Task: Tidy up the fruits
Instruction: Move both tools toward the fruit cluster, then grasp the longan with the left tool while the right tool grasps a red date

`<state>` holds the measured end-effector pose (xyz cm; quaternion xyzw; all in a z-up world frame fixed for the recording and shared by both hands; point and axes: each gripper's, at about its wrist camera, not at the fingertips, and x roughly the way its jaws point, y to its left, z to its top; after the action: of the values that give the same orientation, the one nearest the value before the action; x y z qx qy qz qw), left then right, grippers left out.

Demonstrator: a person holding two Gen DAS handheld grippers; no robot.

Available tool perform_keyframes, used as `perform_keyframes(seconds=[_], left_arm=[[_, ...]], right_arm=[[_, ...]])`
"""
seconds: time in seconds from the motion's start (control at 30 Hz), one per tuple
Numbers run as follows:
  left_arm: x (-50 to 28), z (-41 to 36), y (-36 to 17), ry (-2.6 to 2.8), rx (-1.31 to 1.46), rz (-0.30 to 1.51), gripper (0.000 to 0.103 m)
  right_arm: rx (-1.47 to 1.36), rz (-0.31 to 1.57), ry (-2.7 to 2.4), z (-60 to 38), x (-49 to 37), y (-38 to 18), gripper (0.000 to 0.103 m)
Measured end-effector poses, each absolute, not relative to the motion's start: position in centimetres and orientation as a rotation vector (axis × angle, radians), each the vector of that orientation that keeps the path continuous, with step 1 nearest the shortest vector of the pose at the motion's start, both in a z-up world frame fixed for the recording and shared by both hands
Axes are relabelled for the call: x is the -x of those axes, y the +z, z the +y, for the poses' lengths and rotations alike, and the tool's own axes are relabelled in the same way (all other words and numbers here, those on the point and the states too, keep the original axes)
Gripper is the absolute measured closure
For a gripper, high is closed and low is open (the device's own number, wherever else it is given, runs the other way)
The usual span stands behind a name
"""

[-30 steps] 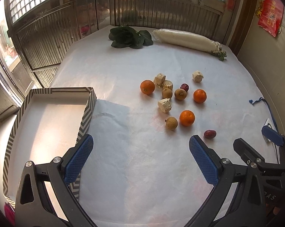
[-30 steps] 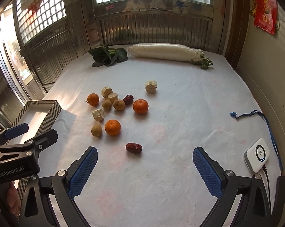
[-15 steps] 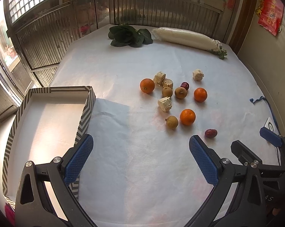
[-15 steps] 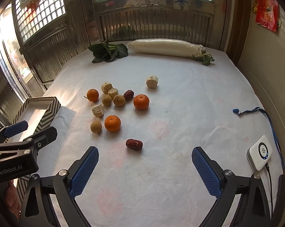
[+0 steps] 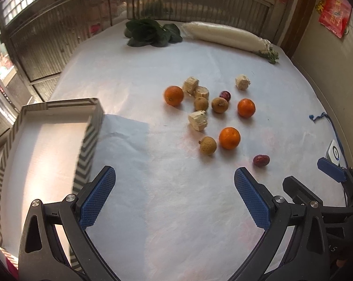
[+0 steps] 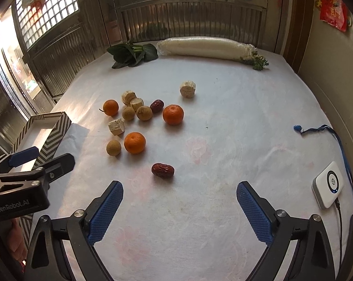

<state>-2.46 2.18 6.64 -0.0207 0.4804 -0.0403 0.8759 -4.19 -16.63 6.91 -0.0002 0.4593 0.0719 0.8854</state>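
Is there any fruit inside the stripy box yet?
No, the stripy box shows only its bare pale floor, and the oranges lie out on the white cloth.

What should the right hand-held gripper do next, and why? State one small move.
Probably ease the right hand-held gripper forward and down over the nearest red date. Its jaws are closing slightly yet hold nothing, the date lies apart from the other fruit just ahead of the fingertips, and the striped box is empty so far.
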Motion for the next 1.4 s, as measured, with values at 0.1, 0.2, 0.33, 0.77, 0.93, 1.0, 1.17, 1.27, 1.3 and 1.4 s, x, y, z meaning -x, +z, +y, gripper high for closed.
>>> perform_keyframes(seconds=[0.1, 0.2, 0.33, 0.77, 0.93, 1.0, 1.17, 1.27, 1.3, 1.4], left_arm=[[1.6, 1.5, 5.9, -0.119, 0.042, 1.010, 0.001], [0.7, 0.7, 5.2, -0.153, 0.015, 1.010, 0.001], [-0.8, 0.0, 4.1, -0.191, -0.028, 1.016, 0.006], [-3.0, -1.3, 2.2, -0.211, -0.074, 1.055, 0.018], [-3.4, -1.5, 1.4, -0.225, -0.073, 1.079, 0.029], [-3.5, -1.4, 1.3, -0.219, -0.069, 1.076, 0.034], [-3.5, -1.0, 1.5, -0.220, -0.074, 1.067, 0.067], [-3.5, -0.3, 1.7, -0.231, -0.040, 1.082, 0.081], [-3.5, -0.1, 1.8, -0.234, -0.026, 1.090, 0.081], [-3.0, 0.8, 2.4, -0.227, 0.001, 1.092, 0.081]], right_arm=[[0.005, 0.965, 0.152, -16.8, 4.1, 6.6, 0.013], [0.005, 0.977, 0.158, -17.1, 3.9, 6.2, 0.015], [-0.009, 0.987, 0.170, -17.5, 3.5, 5.7, 0.021], [-0.092, 1.061, 0.265, -16.5, 0.5, 3.3, 0.042], [-0.114, 1.092, 0.263, -16.1, -0.4, 2.2, 0.057], [-0.110, 1.086, 0.257, -16.1, -0.6, 2.1, 0.065], [-0.076, 1.096, 0.262, -16.1, -0.6, 2.2, 0.075], [-0.068, 1.085, 0.270, -16.2, -0.2, 2.5, 0.076], [-0.064, 1.082, 0.272, -16.2, -0.1, 2.7, 0.076], [-0.056, 1.068, 0.285, -15.9, 0.2, 3.4, 0.076]])
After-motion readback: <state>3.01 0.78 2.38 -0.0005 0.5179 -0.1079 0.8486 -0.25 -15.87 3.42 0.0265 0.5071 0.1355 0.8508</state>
